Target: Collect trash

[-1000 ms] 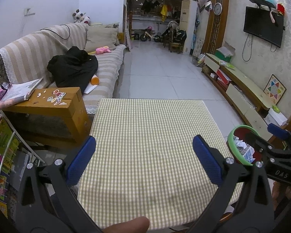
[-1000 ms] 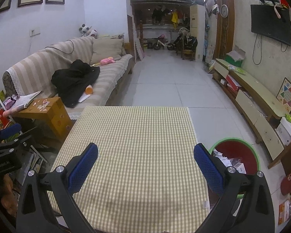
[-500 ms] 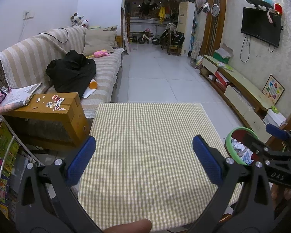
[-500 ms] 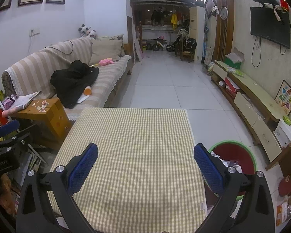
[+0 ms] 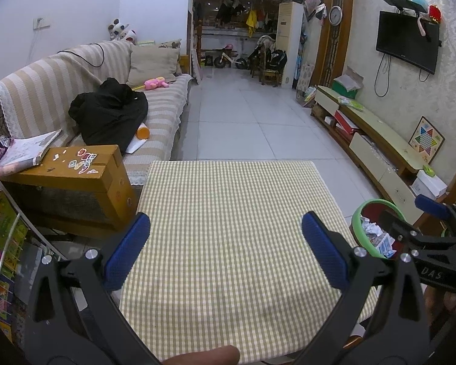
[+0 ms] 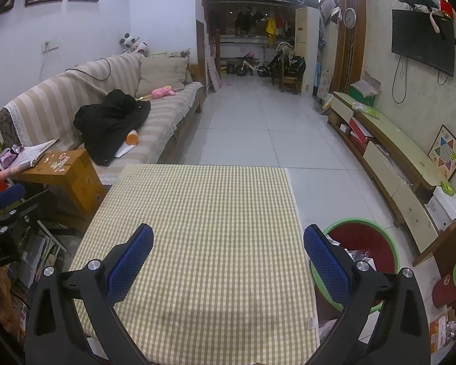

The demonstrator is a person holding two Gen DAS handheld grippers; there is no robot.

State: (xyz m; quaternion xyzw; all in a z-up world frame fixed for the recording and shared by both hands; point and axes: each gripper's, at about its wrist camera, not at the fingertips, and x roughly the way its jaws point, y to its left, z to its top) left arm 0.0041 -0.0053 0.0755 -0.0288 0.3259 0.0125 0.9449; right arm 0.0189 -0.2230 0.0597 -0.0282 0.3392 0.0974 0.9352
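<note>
A table under a yellow checked cloth (image 5: 231, 231) (image 6: 203, 237) fills the foreground of both views, with nothing lying on it. My left gripper (image 5: 225, 243) hangs open over its near edge with nothing between its blue pads. My right gripper (image 6: 228, 258) is open and empty too, above the cloth's near right part. A red bin with a green rim (image 6: 363, 243) (image 5: 368, 228) stands on the floor right of the table and holds crumpled paper and wrappers (image 5: 377, 237). The right gripper's body (image 5: 434, 243) shows beside the bin in the left wrist view.
A striped sofa (image 5: 85, 91) with a black garment (image 5: 109, 112) lies along the left wall. A wooden stickered box (image 5: 73, 182) stands at the table's left corner. A low TV cabinet (image 6: 389, 158) runs along the right wall. White tiled floor (image 6: 258, 121) stretches ahead.
Both cameras have tilted up and drawn back slightly, so the table sits lower in view. Both grippers stay open and empty.
</note>
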